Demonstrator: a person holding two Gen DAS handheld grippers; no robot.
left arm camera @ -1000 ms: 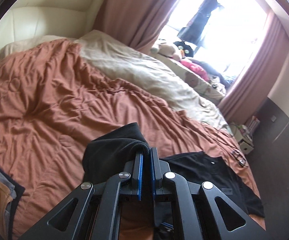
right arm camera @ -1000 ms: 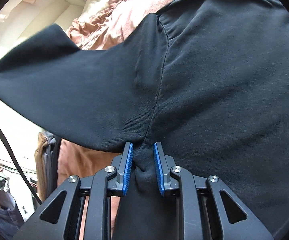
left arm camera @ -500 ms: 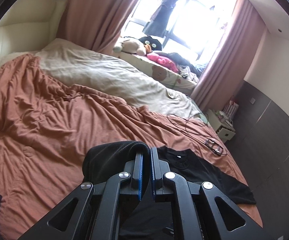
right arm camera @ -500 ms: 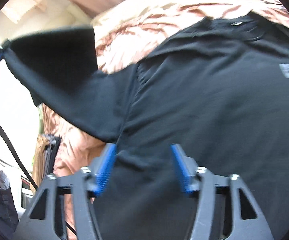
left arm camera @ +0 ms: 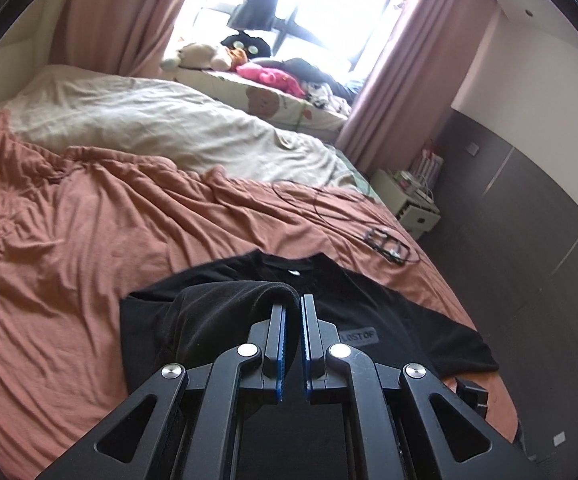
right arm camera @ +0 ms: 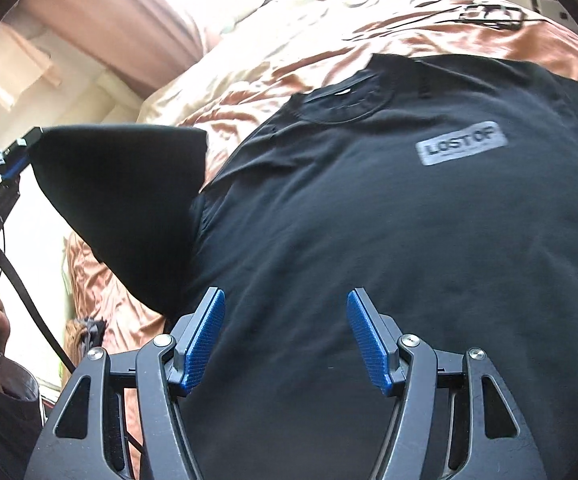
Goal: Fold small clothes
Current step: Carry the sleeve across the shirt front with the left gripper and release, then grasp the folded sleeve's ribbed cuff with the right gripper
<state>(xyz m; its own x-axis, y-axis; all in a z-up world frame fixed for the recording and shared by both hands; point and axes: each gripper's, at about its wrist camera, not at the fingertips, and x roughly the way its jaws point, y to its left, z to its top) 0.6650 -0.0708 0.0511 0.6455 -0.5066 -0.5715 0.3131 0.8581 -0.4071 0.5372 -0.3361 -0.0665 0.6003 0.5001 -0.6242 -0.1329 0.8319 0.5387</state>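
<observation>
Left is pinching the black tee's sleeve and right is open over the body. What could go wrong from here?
1. The left gripper holds only the edge of the lifted sleeve; it may slip out mid-fold.
2. The right gripper is open, so nothing pins the black T-shirt; pulling could drag it across the wrinkled orange duvet.
3. Cable near the collar could snag.

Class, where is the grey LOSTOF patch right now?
The grey LOSTOF patch sits on the chest of the black T-shirt lying on the orange duvet, right of the collar in the right wrist view, beyond the open right hand-held gripper.
</observation>
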